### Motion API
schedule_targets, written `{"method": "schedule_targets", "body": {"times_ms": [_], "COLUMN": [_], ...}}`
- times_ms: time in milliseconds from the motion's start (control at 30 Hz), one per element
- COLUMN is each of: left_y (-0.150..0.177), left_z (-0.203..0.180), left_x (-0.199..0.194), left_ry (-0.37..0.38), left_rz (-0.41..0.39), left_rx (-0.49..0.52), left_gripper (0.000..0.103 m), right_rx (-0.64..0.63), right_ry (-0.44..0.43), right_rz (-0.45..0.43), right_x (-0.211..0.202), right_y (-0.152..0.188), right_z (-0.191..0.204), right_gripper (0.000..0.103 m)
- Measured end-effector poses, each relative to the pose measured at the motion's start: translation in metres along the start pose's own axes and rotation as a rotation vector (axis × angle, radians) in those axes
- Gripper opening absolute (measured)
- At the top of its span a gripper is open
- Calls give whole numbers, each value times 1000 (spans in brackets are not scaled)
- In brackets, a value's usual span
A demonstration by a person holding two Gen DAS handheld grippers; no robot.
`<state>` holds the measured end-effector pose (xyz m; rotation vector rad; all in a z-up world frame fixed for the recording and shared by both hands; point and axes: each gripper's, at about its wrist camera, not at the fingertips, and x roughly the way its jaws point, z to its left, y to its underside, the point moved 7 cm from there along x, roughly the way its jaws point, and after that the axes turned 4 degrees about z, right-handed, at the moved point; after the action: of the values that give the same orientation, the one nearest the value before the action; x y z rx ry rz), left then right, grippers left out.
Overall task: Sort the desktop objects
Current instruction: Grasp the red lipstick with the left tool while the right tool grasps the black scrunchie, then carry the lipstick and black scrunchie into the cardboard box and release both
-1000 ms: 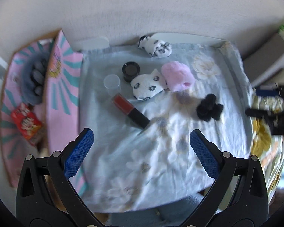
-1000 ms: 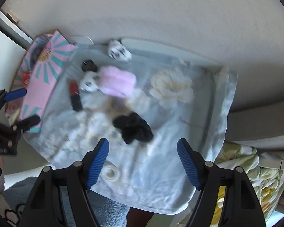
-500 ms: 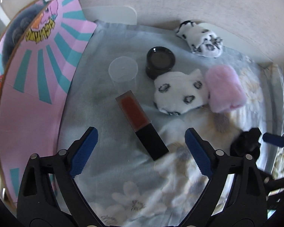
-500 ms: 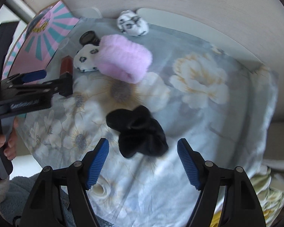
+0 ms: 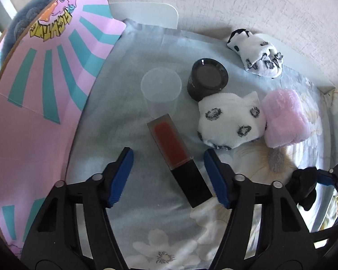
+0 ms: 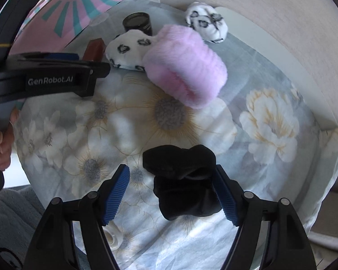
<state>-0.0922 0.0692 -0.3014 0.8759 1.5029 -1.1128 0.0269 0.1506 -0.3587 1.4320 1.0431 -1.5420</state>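
My left gripper is open, its blue pads either side of a red lip gloss tube with a black cap lying on the floral cloth. My right gripper is open around a black scrunchie. A clear plastic cup, a black jar, a spotted white sock ball, a pink fluffy roll and a second spotted sock lie beyond the tube. The pink roll and socks also show in the right wrist view.
A pink and teal cardboard box stands at the left edge of the cloth, with a grey plush behind it. A pale wall rises behind. The left gripper's body crosses the right wrist view.
Both grippers have moved down and forward. The left now straddles the lip gloss tube; the right now straddles the black scrunchie. Nothing has been gripped.
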Motion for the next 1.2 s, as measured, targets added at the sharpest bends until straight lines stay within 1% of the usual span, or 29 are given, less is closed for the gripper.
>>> {"method": "schedule_targets", "body": {"times_ms": [33,67,100,133,167,233,267,300,333,400,567,800,1067,1167,1200], "left_y": [0,-1,-1,-1,-1,-1,-2,-2,-2,-2,-1,-2,-3,11,10], "left_z": [1,2,3,5,6,9,10,11,12,12,11,13,15,12,7], "left_x": [0,0,0,-1,-1,-1,-1,-1,-1,0,-2,-20,-37,-57,-58], "left_ry": [-3,4,7,7,2,-12,-12,-9,-10,-8,9,70,110,118,120], "left_rz": [-4,-6,-7,-8,-9,-11,-10,-11,-11,-8,4,3,10,7,7], "left_rx": [-3,-9,-12,-16,-16,-17,-17,-17,-15,-10,4,10,40,61,66], "left_gripper": [55,54,52,48,39,28,25,23,18,18,18,18,18,18,18], "right_rx": [-6,-13,-18,-24,-31,-40,-45,-43,-39,-16,33,90,122,141,147], "right_ry": [0,4,14,27,45,71,90,99,103,107,68,13,-17,-30,-33], "right_rz": [1,4,8,12,15,14,14,13,14,14,3,-32,-81,-88,-89], "right_x": [0,1,2,2,3,2,1,1,0,-1,-7,-24,-43,-50,-52], "right_y": [0,-1,-1,-1,-1,-1,0,-1,-1,-1,0,4,7,9,10], "right_z": [1,1,1,0,0,-1,-3,-4,-5,-10,-16,-22,-25,-29,-30], "right_gripper": [65,59,57,54,49,40,33,29,27,22,19,18,15,15,14]}}
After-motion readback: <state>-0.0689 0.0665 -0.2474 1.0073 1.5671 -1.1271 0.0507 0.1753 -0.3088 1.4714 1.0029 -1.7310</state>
